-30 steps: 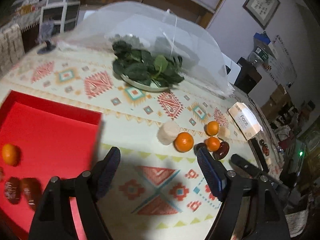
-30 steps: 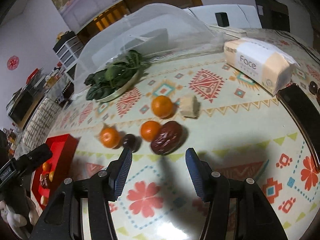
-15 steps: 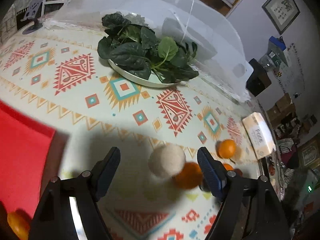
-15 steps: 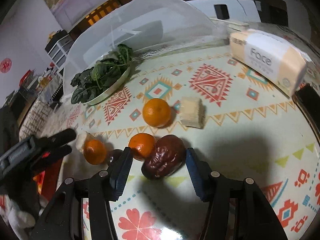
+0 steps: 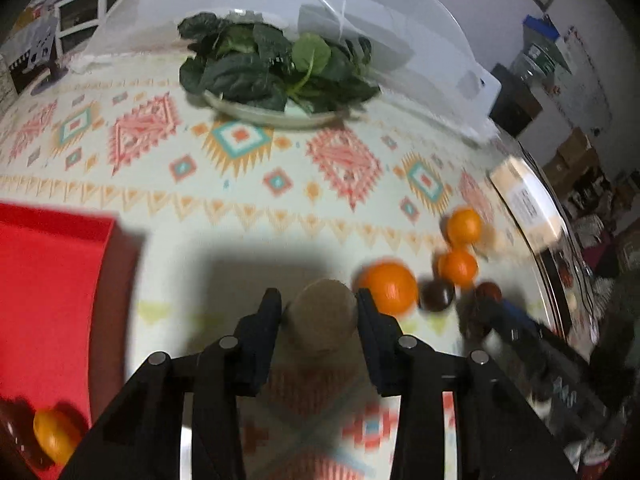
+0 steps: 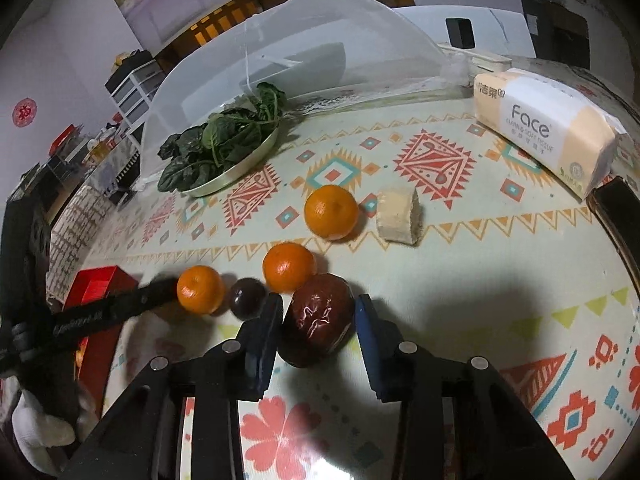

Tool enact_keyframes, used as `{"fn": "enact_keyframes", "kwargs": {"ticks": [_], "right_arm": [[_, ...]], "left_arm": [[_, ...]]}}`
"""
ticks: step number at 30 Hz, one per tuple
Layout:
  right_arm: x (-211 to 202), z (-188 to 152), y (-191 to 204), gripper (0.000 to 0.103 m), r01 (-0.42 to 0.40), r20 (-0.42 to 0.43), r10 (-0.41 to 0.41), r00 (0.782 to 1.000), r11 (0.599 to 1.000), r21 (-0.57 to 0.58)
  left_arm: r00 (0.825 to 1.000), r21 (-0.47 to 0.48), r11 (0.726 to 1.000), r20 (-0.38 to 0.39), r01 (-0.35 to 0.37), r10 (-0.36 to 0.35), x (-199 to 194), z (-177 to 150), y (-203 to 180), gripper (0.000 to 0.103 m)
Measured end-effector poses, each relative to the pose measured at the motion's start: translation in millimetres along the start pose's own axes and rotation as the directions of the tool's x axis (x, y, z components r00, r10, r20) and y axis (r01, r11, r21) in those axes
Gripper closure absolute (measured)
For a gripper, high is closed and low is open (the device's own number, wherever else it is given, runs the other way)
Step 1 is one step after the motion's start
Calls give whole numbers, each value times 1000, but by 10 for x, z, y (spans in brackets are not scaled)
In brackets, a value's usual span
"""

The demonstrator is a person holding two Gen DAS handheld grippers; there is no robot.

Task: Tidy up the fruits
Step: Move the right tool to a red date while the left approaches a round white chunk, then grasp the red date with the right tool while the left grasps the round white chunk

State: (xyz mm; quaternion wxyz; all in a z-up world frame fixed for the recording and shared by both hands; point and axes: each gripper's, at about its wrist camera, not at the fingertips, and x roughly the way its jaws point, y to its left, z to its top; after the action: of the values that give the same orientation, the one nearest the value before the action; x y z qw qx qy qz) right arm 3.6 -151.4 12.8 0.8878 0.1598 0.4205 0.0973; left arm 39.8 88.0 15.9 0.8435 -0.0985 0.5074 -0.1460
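In the left wrist view my left gripper [image 5: 320, 318] has a beige banana piece [image 5: 322, 316] between its closing jaws, and both pads touch its sides. An orange [image 5: 388, 288] and a dark round fruit [image 5: 436, 296] lie just to its right. The red tray [image 5: 52, 280] at the left holds an orange [image 5: 56, 436]. In the right wrist view my right gripper [image 6: 318, 320] is closing on a wrinkled dark red date [image 6: 320, 320] on the table. Three oranges [image 6: 289, 266] and a second banana piece [image 6: 399, 216] lie beyond it.
A plate of spinach [image 5: 276, 76] sits at the back, in front of a white mesh food cover [image 6: 304, 40]. A tissue pack [image 6: 544, 128] and a black flat object [image 6: 616, 208] lie at the right edge. The patterned tablecloth [image 6: 480, 300] covers the table.
My left gripper has swung from the tray side over to the banana piece, dropped lower and narrowed around it. My right gripper has edged forward to the date and narrowed on it.
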Motion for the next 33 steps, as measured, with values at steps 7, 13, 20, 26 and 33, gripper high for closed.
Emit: {"fn": "enact_keyframes", "kwargs": {"ticks": [7,13,20,26,33], "right_arm": [[-95,-133,-16,63,-40,-20,40,999,999,-3],[-62,-130,-23,63,-61,-32,61,998,998,8],[-46,-134,1,63,-61,-35,61,998,998,1],[-32,-137,49,63,-48,-37,47,998,999,-22],[-65,-169,191,68,-30,-21,28,999,996,-83]], "left_arm": [[999,23,999,-4,39,-39,-256,-355,94,49],[997,129,991,67,-31,22,-455,-530,13,35],[989,207,970,104,-124,105,-286,-479,-204,35],[981,214,960,108,-181,161,-107,-457,-270,56],[982,158,975,129,-156,136,-304,-531,-155,69]]}}
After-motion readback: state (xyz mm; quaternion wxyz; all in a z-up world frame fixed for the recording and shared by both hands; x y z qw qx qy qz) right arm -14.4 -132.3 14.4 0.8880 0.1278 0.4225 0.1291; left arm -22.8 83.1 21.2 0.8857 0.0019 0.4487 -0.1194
